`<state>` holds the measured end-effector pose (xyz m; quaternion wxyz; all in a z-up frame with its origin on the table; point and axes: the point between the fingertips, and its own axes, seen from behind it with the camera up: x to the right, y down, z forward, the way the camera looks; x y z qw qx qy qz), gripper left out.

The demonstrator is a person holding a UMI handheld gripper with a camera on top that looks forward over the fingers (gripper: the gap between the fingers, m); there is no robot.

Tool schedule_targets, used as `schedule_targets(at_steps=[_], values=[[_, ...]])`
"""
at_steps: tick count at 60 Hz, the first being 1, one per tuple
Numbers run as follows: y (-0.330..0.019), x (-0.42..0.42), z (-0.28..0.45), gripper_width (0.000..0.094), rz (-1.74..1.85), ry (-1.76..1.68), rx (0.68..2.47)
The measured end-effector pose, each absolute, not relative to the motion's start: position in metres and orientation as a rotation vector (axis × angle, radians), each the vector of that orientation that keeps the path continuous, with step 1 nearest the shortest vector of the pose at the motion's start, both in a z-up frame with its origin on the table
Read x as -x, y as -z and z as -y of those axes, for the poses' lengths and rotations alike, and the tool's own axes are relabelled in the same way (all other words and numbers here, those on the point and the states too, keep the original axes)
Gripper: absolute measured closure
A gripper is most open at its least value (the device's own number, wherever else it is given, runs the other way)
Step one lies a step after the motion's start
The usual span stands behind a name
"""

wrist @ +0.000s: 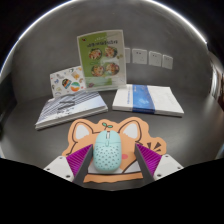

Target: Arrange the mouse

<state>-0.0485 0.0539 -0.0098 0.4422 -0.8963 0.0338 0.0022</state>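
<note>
A pale teal perforated mouse (107, 157) rests on an orange and white fox-shaped mouse mat (85, 130) on the grey table. My gripper (110, 166) is open with the mouse between its fingers. The purple pads (68, 161) stand at either side of it. A narrow gap shows between the mouse and the right finger. The mouse's rear end is hidden at the bottom of the view.
A grey book (68, 110) lies beyond the mat to the left and a white and blue book (148, 98) to the right. A green leaflet (100, 58) stands against the back wall, with a colourful card (68, 84) below it. Wall sockets (146, 57) are at the back right.
</note>
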Motion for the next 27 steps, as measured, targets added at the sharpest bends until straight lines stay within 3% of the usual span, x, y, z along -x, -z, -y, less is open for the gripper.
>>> schedule_targets(at_steps=[12,27], values=[[-0.024,0.051,-0.010,0.0084,0.112,-0.092,2.169],[-0.059,0.038,0.109,0.0089,0.322,-0.159,2.156]])
